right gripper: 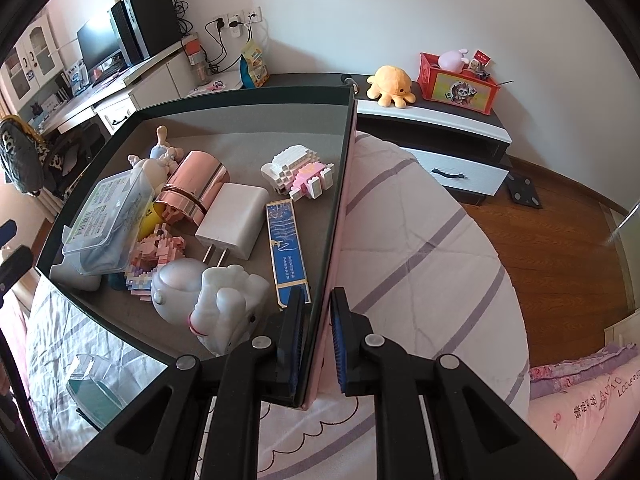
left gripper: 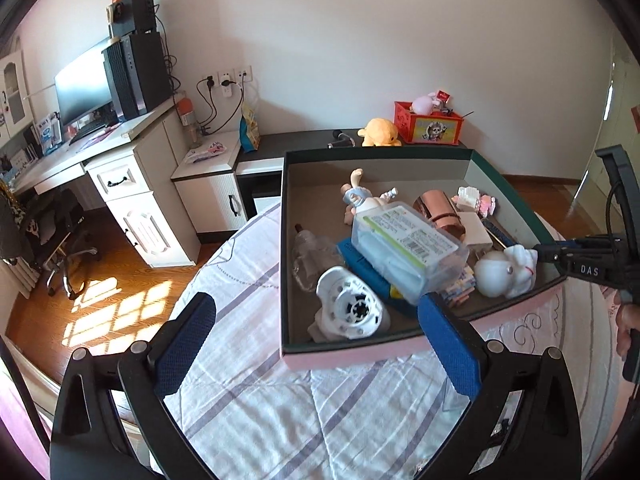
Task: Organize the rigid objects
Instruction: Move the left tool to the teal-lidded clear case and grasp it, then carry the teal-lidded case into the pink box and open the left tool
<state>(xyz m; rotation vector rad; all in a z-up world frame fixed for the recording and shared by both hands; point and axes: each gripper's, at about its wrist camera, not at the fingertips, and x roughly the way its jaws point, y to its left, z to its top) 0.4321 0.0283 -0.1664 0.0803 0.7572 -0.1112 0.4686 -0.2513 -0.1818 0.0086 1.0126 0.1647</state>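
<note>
A pink box with a dark green rim [left gripper: 352,354] [right gripper: 338,184] sits on the bed and holds several rigid items: a clear plastic case [left gripper: 408,248] [right gripper: 108,216], a white reel [left gripper: 352,308], a white figurine [left gripper: 504,268] [right gripper: 216,300], a rose-gold cylinder [right gripper: 196,190], a white charger [right gripper: 234,220], a blue flat box [right gripper: 286,248]. My left gripper [left gripper: 320,336] is open and empty, its fingers on either side of the box's near edge. My right gripper [right gripper: 318,332] is shut on the box's right wall; it also shows in the left wrist view [left gripper: 560,254].
The bed has a white and purple striped cover [left gripper: 280,412] [right gripper: 420,248]. Behind it stands a low dark cabinet [right gripper: 440,120] with a yellow plush octopus [right gripper: 390,86] and a red box [right gripper: 456,82]. A white desk [left gripper: 120,184] and office chair [left gripper: 56,232] stand to the left.
</note>
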